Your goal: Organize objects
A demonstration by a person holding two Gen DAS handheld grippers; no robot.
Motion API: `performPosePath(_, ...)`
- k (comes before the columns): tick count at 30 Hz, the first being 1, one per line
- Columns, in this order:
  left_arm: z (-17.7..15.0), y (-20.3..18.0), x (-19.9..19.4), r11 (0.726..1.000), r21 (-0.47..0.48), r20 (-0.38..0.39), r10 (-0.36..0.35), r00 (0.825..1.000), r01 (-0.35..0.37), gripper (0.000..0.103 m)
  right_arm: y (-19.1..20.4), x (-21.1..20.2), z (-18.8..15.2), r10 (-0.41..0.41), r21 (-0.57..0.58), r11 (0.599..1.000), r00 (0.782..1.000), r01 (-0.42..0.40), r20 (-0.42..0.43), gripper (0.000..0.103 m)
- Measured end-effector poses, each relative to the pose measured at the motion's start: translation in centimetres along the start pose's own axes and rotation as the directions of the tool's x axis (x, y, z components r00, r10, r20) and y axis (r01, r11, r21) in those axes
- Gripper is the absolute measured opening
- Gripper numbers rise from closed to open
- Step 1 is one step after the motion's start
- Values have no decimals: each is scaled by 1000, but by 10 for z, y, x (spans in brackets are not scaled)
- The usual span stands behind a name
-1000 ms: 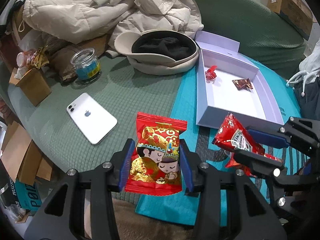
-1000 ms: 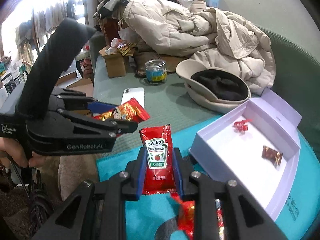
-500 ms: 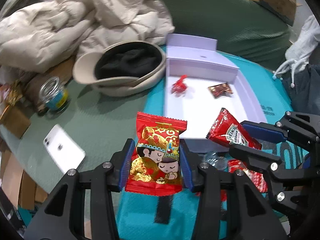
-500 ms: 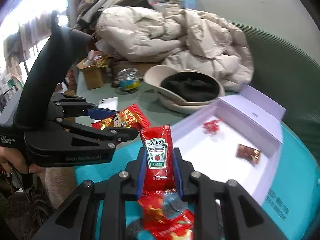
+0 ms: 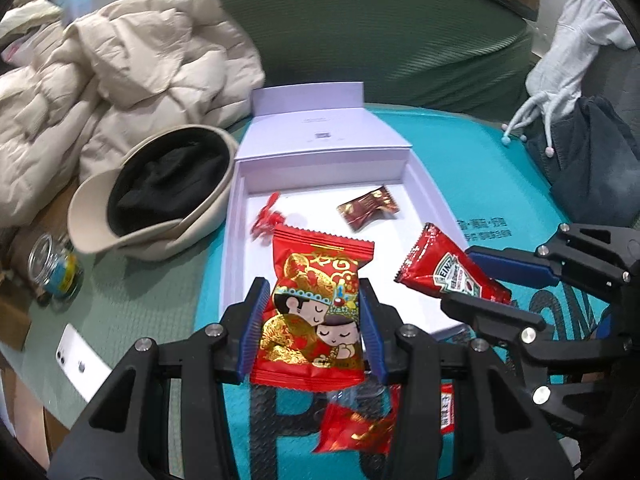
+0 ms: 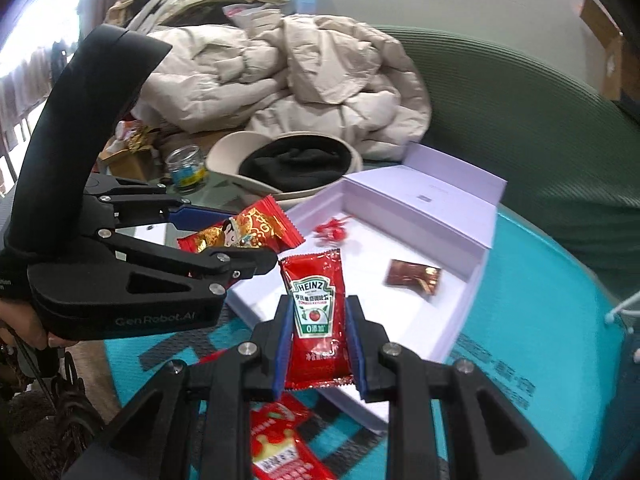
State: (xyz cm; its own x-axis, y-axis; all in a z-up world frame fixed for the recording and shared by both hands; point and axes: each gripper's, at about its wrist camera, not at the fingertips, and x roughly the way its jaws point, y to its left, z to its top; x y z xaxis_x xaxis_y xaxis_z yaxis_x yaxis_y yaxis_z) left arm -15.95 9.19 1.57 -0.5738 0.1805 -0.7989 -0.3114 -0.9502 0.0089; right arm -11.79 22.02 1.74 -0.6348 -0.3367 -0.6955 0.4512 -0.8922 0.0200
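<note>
My left gripper (image 5: 312, 332) is shut on a red snack packet with a cartoon couple (image 5: 316, 312), held over the near end of the open lilac box (image 5: 236, 216). My right gripper (image 6: 318, 340) is shut on a red Heinz ketchup sachet (image 6: 316, 312), held over the box's near edge (image 6: 460, 332); it also shows in the left wrist view (image 5: 448, 276). Inside the box lie a red wrapped candy (image 5: 268, 220) and a brown candy packet (image 5: 370, 208). More red packets (image 5: 356, 428) lie on the teal mat (image 5: 480, 168) below the grippers.
A beige hat with a black lining (image 5: 160, 188) lies left of the box, a cream puffer jacket (image 5: 120, 80) behind it. A glass jar (image 5: 52, 268) and a white phone (image 5: 80, 360) lie at left. Grey and dark clothing (image 5: 580, 100) sits at right.
Both grippers have moved forward with their packets, from beside the box to over its near end. The phone and jar have slid toward the left edge of the left wrist view.
</note>
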Motion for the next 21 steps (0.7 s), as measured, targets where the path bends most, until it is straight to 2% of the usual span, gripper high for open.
performPosePath(9,14,-15,17,999,30,-31,-41,999,42,42,-14,-3,-3,-27,9,1000,1000,27,-14,25)
performPosePath(15,16,-21,29,997,70,-49,-29,998,32,42,-21,5,-7,-30,33,999,999,31,-28,25)
performPosePath(21,18,-19,41,995,97,-56,-28,998,33,42,-26,12,-5,-63,51,997,998,64,-7,25)
